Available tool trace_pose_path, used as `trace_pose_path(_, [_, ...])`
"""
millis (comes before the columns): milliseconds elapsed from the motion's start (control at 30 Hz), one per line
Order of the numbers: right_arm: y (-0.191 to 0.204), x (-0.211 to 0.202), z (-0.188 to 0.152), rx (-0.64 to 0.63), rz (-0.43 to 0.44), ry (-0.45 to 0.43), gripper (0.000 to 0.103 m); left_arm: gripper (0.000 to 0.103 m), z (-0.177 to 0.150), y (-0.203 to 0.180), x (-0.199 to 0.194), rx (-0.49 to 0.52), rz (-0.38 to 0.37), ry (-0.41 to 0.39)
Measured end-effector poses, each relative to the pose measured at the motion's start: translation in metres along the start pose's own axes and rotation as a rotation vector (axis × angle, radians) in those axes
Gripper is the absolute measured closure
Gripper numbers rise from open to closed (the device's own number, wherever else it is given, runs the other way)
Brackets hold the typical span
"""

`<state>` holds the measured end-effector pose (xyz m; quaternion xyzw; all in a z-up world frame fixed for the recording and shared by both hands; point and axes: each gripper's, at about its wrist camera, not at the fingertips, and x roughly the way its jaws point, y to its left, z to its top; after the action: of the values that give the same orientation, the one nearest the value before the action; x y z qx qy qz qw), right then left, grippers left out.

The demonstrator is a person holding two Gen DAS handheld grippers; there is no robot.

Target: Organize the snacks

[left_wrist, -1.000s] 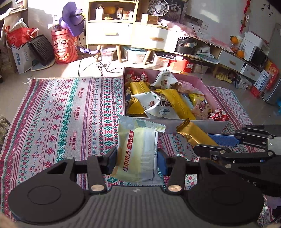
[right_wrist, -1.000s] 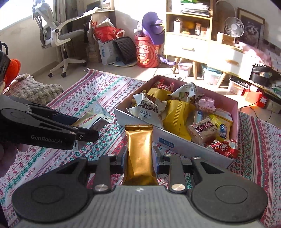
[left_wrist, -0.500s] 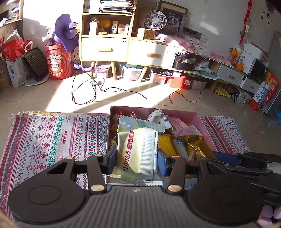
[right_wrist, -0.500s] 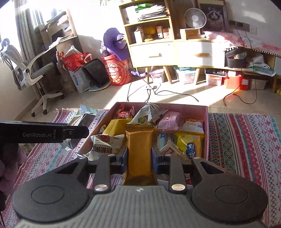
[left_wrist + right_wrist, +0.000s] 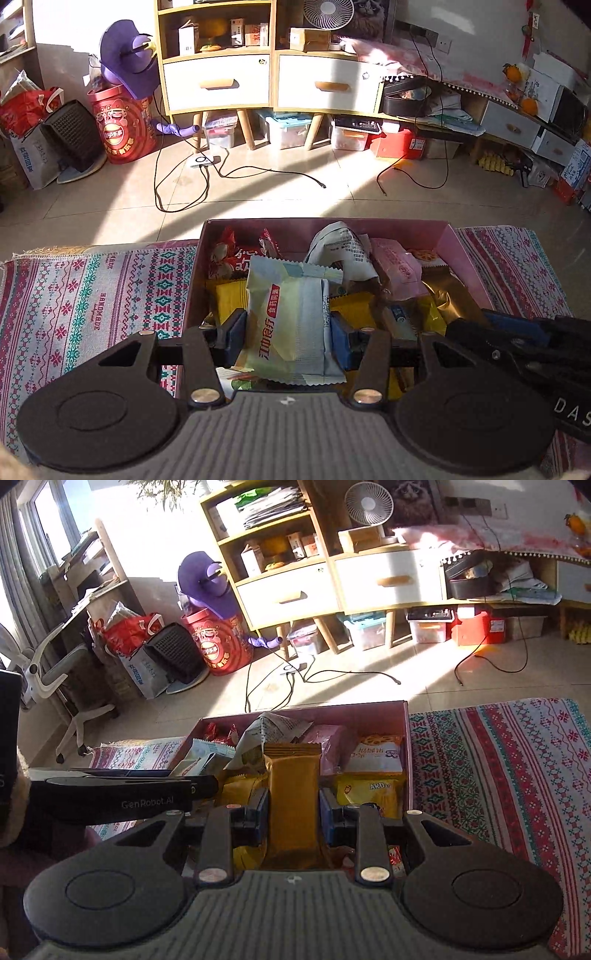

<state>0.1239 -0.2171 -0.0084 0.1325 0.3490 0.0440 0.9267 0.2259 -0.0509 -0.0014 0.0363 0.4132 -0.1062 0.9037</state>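
Snacks are held in both tongs above the pink box [image 5: 458, 245], which lies directly ahead of and beneath them on a patterned rug [image 5: 92, 291]. The left tongs [image 5: 288, 338] are closed nearly all the way on a pale green-and-white packet [image 5: 291, 317], gripped at its sides. The right tongs [image 5: 291, 812] are clamped narrowly on a gold wrapper [image 5: 291, 794], standing upright between the blue pads [image 5: 327, 812].

The box is already crowded with packets heaped unevenly. If either snack is let go from this height, it could be deflected by the pile and slide over the low wall onto the rug. The two tongs are close together, so a collision is possible if both are lowered at once. The slippery foil could also be lost early from so narrow a grip.
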Motion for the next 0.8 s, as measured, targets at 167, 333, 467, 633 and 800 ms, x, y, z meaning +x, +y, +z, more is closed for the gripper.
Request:
trace_pose_path(167, [0.0, -0.003, 0.0, -0.012, -0.044, -0.011, 0.063, 0.037, -0.001, -0.005, -0.001, 0.039, 0.008, 0.001])
trace_pose_path(333, [0.0, -0.015, 0.004, -0.015, -0.05, -0.035, 0.051, 0.02, -0.002, -0.005, -0.013, 0.038, 0.005, -0.031])
trace_pose_path(467, [0.001, -0.024, 0.004, -0.013, -0.057, -0.046, 0.039, 0.013, -0.007, -0.004, -0.028, 0.027, 0.001, -0.046])
trace_pose_path(633, [0.001, -0.041, 0.0, -0.021, -0.082, -0.051, 0.025, 0.005, -0.022, -0.001, -0.051, -0.006, -0.01, -0.064])
trace_pose_path(800, [0.0, -0.056, -0.004, -0.005, -0.105, -0.051, 0.01, 0.002, -0.042, 0.001, -0.068, -0.035, -0.017, -0.057])
